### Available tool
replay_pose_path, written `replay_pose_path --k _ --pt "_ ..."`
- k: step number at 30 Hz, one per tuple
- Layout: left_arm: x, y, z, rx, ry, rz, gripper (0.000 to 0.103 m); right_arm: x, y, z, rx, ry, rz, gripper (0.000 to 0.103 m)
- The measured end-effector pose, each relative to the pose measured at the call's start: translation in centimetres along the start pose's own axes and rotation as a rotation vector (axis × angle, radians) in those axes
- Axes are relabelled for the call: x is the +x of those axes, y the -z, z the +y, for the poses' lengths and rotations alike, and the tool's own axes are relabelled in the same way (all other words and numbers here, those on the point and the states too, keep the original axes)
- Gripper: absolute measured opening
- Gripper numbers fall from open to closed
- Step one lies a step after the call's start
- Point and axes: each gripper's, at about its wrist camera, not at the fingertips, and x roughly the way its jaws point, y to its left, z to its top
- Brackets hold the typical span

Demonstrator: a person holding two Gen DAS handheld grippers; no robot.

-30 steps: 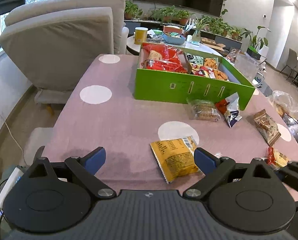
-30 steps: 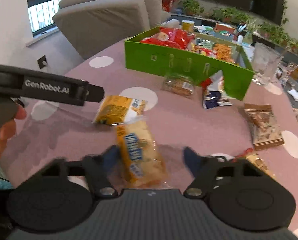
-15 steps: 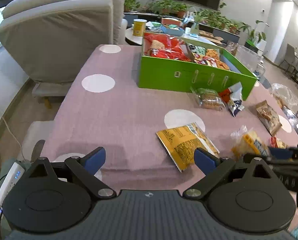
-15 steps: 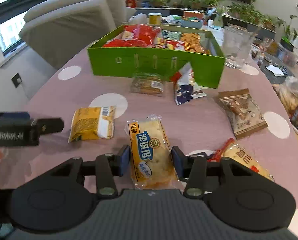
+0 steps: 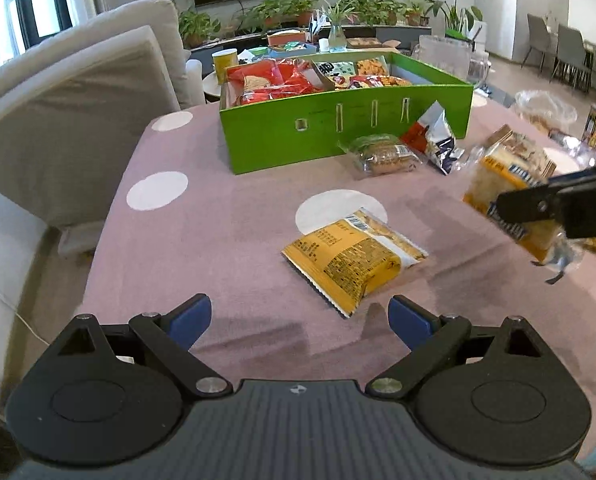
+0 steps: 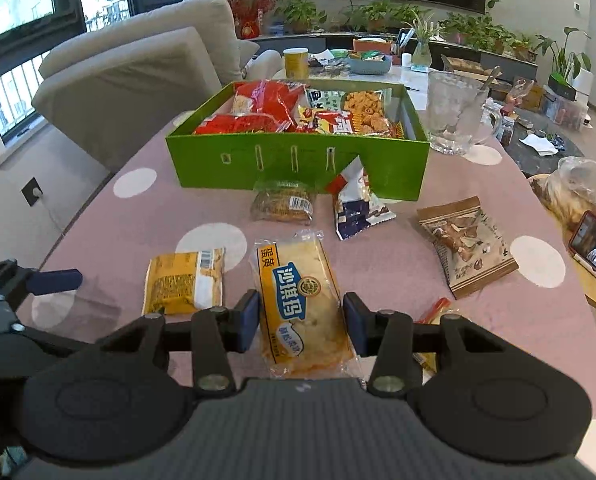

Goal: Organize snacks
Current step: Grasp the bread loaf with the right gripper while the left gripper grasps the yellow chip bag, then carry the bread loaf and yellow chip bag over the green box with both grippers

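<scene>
1. Right gripper [image 6: 301,322] clamped on a clear-wrapped yellow cake packet [image 6: 304,306], blue pads pressed against both its long sides, packet lifted off the pink dotted desk [image 6: 398,248].
2. Left gripper [image 5: 300,316] spread wide and empty, poised just short of a yellow snack bag [image 5: 354,258] lying flat on the desk.
3. A second ago: cake packet loose between wider jaws on the desk; now gripped and raised.
4. Ahead: green box [image 6: 298,160] already packed with red and orange bags; a wrapped biscuit pack [image 6: 284,204] and a torn blue-and-white pouch [image 6: 358,208] against its front wall; a brown nut bag [image 6: 466,246] at right.
</scene>
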Motion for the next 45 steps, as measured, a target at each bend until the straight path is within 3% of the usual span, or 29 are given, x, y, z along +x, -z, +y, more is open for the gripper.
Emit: replay_pose_path --k 12,17,21,22,25,29,37,45 --pt "2.8 -3.3 -1.9 0.165 -0.025 -0.005 0.096 -0.7 -0.5 -2.3 0.054 -0.033 -0.048 0.061" --pt "4.2 -3.9 -2.3 0.180 -0.033 0.027 0.096 -0.6 -0.6 -3.2 0.078 -0.045 -0.058 0.061" --pt "4.9 -4.1 -1.8 0.119 -0.012 0.055 0.095 -0.6 -0.4 -3.4 0.084 -0.065 -0.054 0.061" --pt "5.0 -4.1 -1.5 0.091 0.003 0.064 0.092 -0.5 -0.4 -3.5 0.087 -0.068 -0.053 0.061" --pt "4.9 -4.2 -0.3 -0.015 0.099 0.088 0.067 -0.4 -0.3 -3.7 0.095 -0.072 -0.051 0.061" --pt "4.4 -3.7 -0.3 -0.038 0.104 0.072 0.058 -0.3 -0.2 -3.7 0.102 -0.078 -0.046 0.061" --pt "3.3 -3.3 0.5 -0.119 0.128 0.055 0.054 -0.8 -0.2 -3.3 0.092 -0.085 -0.053 0.061" --pt "0.6 -3.8 0.6 -0.137 0.132 -0.018 0.053 -2.1 -0.2 -2.9 0.082 -0.088 -0.081 0.061"
